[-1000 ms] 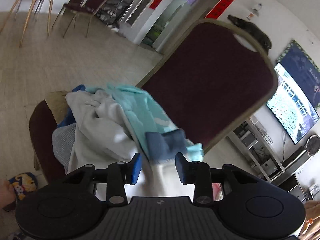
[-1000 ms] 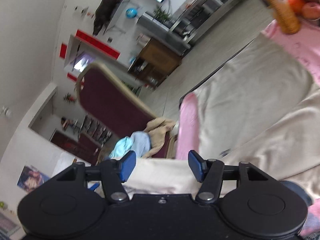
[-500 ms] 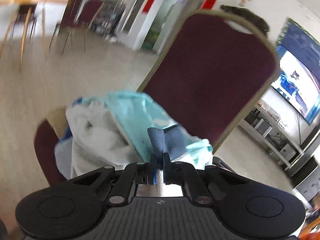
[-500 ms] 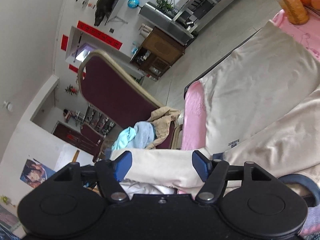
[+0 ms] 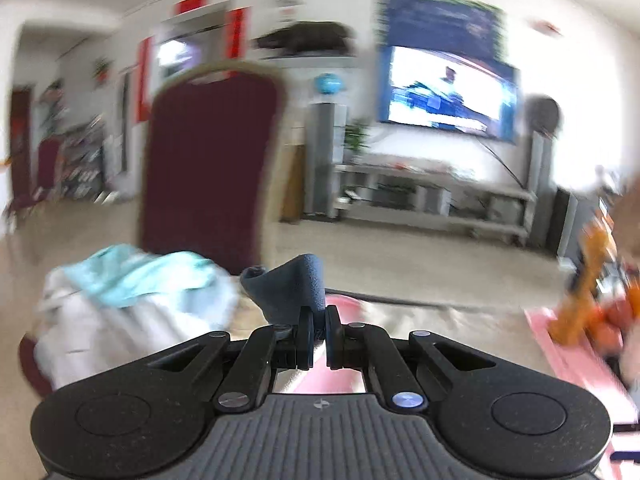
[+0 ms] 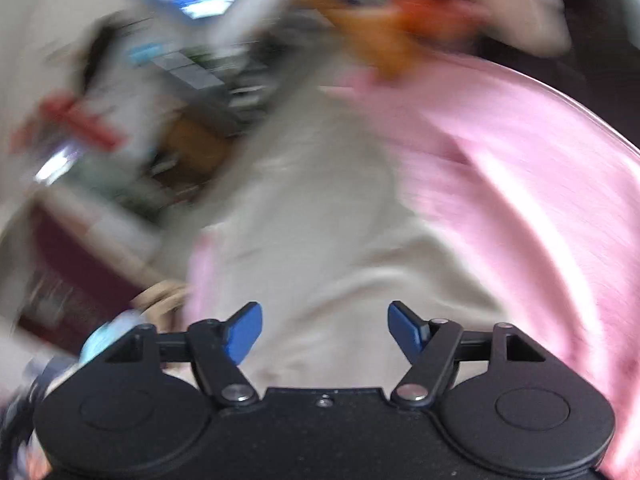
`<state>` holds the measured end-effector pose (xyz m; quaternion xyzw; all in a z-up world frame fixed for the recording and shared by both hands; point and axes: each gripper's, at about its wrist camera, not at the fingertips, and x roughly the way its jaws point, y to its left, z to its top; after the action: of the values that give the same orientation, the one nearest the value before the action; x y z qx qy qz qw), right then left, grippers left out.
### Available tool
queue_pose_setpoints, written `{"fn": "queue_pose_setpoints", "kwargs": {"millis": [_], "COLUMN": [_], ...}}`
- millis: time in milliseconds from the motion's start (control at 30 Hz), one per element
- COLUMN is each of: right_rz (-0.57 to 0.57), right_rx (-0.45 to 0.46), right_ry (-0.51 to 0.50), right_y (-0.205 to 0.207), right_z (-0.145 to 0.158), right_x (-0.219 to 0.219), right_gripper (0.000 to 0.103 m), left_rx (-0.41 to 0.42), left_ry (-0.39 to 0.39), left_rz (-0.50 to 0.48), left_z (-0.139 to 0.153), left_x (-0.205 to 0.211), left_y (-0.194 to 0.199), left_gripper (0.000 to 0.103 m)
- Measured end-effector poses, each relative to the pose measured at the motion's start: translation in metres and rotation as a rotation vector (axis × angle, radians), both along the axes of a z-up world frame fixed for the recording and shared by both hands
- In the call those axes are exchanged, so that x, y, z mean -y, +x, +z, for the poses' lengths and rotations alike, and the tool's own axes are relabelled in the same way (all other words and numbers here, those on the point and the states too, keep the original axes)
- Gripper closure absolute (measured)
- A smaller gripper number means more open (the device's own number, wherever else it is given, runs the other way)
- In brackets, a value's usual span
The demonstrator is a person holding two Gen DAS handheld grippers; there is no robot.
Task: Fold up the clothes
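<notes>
The closest thing to a container here is the dark red padded chair (image 5: 208,168), its seat heaped with a pile of white and light turquoise clothes (image 5: 136,292). The left gripper (image 5: 318,326) is clenched tight on a corner of a dark blue textured fabric piece (image 5: 294,286), which sticks up above the jaws just beside that pile. The right gripper (image 6: 324,330) has its blue pads (image 6: 242,330) spread apart with nothing pinched; a beige garment (image 6: 328,240) lies below them, spread over a pink cloth-covered surface (image 6: 520,184).

Both views are badly smeared. Can't tell how much of the blue piece hangs below the left jaws. The orange thing (image 5: 588,272) at the right edge is too blurry to identify, and the chair seat is mostly buried.
</notes>
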<state>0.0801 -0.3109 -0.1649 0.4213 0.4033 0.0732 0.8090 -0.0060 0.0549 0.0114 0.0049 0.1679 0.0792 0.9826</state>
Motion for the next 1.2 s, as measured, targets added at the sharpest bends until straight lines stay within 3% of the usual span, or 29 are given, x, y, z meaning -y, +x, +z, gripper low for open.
{"fn": "queue_pose_setpoints", "kwargs": {"millis": [33, 67, 200, 267, 333, 467, 567, 633, 767, 833, 867, 933, 1000, 1067, 1200], "right_rz": [-0.045, -0.056, -0.099, -0.132, -0.164, -0.213, -0.190, -0.155, -0.067, -0.023, 0.000, 0.044, 0.067, 0.081, 0.092], "right_rx": [-0.039, -0.013, 0.071, 0.083, 0.068, 0.027, 0.014, 0.003, -0.031, -0.044, -0.047, -0.055, -0.070, -0.086, -0.115], "right_ry": [0.027, 0.058, -0.061, -0.051, -0.013, 0.055, 0.054, 0.030, -0.049, -0.109, -0.142, -0.204, -0.229, -0.235, -0.244], "right_y": [0.000, -0.001, -0.009, -0.011, -0.014, -0.015, -0.011, -0.007, 0.002, 0.006, 0.008, 0.012, 0.014, 0.017, 0.028], "right_z": [-0.007, -0.005, 0.013, 0.014, 0.008, -0.005, -0.008, -0.008, -0.008, -0.009, -0.010, -0.010, -0.013, -0.016, -0.022], "right_x": [0.010, 0.017, 0.026, 0.034, 0.044, 0.060, 0.059, 0.052, 0.028, 0.014, 0.006, -0.009, -0.020, -0.027, -0.037], "right_gripper": [0.038, 0.038, 0.038, 0.038, 0.038, 0.037, 0.036, 0.035, 0.037, 0.050, 0.062, 0.064, 0.064, 0.064, 0.064], "left_rx": [0.002, 0.007, 0.016, -0.005, -0.075, -0.206, -0.252, -0.312, -0.472, -0.538, -0.564, -0.607, -0.617, -0.612, -0.676], "left_ry": [0.049, 0.094, 0.217, 0.251, 0.285, 0.358, 0.307, 0.267, 0.193, 0.133, 0.097, -0.034, -0.196, -0.291, -0.338], "left_rz": [-0.037, -0.073, -0.235, -0.316, -0.391, -0.496, -0.503, -0.437, -0.138, 0.024, 0.098, 0.208, 0.243, 0.250, 0.198], "left_z": [-0.005, -0.009, -0.028, -0.040, -0.058, -0.088, -0.091, -0.092, -0.106, -0.119, -0.126, -0.134, -0.133, -0.130, -0.142], "left_x": [0.021, 0.042, 0.121, 0.159, 0.194, 0.214, 0.172, 0.134, 0.046, 0.004, -0.016, -0.051, -0.081, -0.103, -0.105], "left_y": [0.002, 0.003, 0.007, 0.009, 0.010, -0.004, -0.012, -0.001, 0.044, 0.058, 0.063, 0.068, 0.066, 0.065, 0.068], "left_gripper": [0.099, 0.099, 0.099, 0.098, 0.078, 0.070, 0.065, 0.063, 0.067, 0.072, 0.073, 0.076, 0.072, 0.072, 0.070]}}
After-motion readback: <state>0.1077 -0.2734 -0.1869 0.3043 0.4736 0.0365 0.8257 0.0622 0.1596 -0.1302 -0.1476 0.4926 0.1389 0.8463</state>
